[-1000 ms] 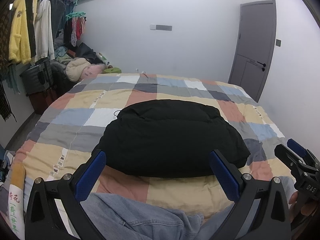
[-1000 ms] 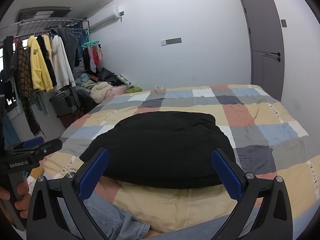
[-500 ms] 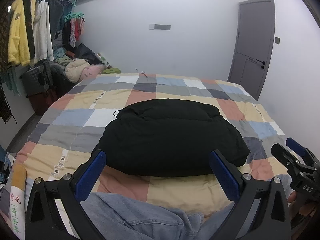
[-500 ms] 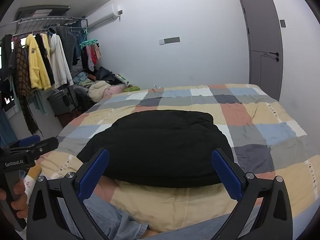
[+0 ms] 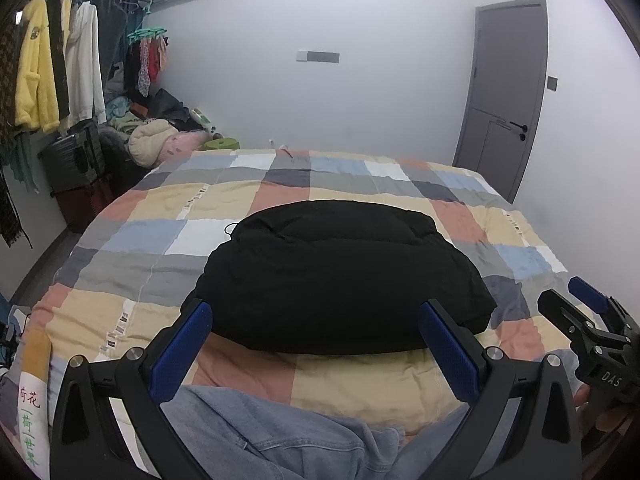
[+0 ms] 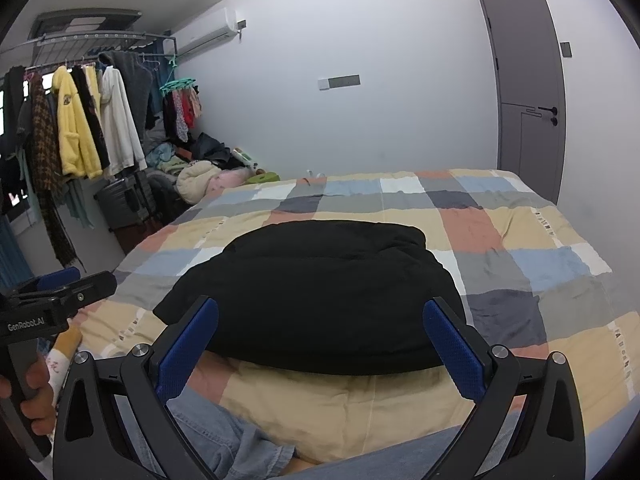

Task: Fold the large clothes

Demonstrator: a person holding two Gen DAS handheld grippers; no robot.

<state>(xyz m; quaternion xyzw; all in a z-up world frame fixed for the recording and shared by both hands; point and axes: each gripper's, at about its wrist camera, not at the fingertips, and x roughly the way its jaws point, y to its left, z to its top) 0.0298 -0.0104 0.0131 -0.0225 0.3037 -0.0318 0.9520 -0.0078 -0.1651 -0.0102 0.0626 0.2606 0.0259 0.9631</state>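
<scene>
Black padded jacket (image 5: 340, 280) lies on the patchwork quilt (image 5: 132, 236), roughly mid-bed and toward the near edge, drawn into a compact rounded bundle with no sleeve or hem trailing. Judged from that shape, the folding of this piece looks finished or close to it; what may be left is a last tidy or setting it aside, and possibly another garment. Left gripper (image 5: 316, 340) hangs above the near edge of the bed, jaws spread wide, nothing between the blue pads (image 5: 180, 348); it is clear of the jacket. Right gripper (image 6: 320, 336) the same: jaws wide, empty, short of the bundle's near rim. Each tool shows at the margin of the other's view, a hand (image 6: 36, 392) gripping the left handle. Pale blue denim (image 5: 256, 436) fills the bottom of both views below the jaws; cannot tell whether it is a garment waiting to be folded or the person's own clothing. Fold lines on the jacket are lost in the black, so neatness and layer count cannot be read; its far side and underside are hidden. Clothes rack (image 6: 80, 120) with hung coats and a heap of laundry (image 6: 200, 172) stand beyond the bed's far-left corner, well apart. Grey door (image 5: 504, 96) shut on the right.
</scene>
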